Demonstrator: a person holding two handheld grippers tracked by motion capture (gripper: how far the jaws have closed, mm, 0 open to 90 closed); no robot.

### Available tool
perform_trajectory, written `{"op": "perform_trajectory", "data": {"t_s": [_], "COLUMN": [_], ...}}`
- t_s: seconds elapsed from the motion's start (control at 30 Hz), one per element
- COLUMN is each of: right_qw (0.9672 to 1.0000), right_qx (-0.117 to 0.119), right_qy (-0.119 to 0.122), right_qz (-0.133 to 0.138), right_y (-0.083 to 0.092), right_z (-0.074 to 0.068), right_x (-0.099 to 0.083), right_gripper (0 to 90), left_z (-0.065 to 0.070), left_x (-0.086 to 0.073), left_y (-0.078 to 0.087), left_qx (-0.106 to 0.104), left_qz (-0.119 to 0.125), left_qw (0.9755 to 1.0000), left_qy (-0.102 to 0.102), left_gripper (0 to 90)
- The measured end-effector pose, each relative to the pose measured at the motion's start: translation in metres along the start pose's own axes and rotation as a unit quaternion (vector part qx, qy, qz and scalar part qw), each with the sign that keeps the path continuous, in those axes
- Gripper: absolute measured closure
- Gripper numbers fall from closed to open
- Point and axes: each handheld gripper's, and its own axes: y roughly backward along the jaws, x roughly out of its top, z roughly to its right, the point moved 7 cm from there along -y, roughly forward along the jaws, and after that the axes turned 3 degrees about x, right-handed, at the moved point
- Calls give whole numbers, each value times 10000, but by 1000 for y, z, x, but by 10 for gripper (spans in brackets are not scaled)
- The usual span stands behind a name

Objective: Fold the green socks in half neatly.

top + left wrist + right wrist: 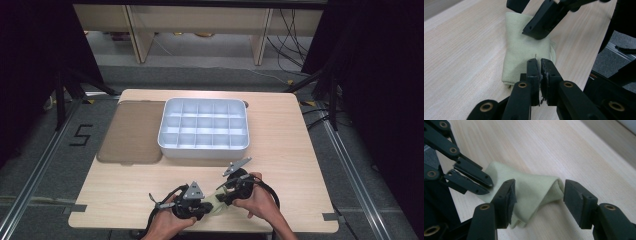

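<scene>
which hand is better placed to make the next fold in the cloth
Probably right. The right gripper is open, fingers either side of the cloth. The left gripper is shut at the cloth's edge, seemingly pinning it.

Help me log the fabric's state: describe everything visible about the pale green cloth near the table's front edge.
The pale green cloth is soft, fine-woven fabric, folded over into a rough rectangle with layered edges. It lies on the light wooden table, near its front edge. The left claw is shut at one edge of it, apparently pinching the fabric. The right claw straddles a raised fold, jaws open, pads not pressing. Its folded edge lifts slightly off the wood.
</scene>
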Motion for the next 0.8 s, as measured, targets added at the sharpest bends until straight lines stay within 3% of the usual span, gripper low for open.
{"op": "perform_trajectory", "data": {"t_s": [0.53,0.57,0.8], "right_qw": [9988,9987,9976], "right_qx": [-83,-67,-37], "right_qy": [-1,-103,-167], "right_qz": [-472,-499,-671], "right_y": [-11,-12,-15], "right_z": [-1,-2,1], "right_x": [2,2,3], "right_gripper": [442,442,423], "left_z": [0,-1,-1], "left_x": [0,-1,-1], "left_y": [0,1,0], "left_qx": [-5,44,15], "left_qz": [11,-44,-9], "left_qw": [10000,10000,10000], "left_qy": [-19,-79,-66], "left_gripper": [841,841,842]}}
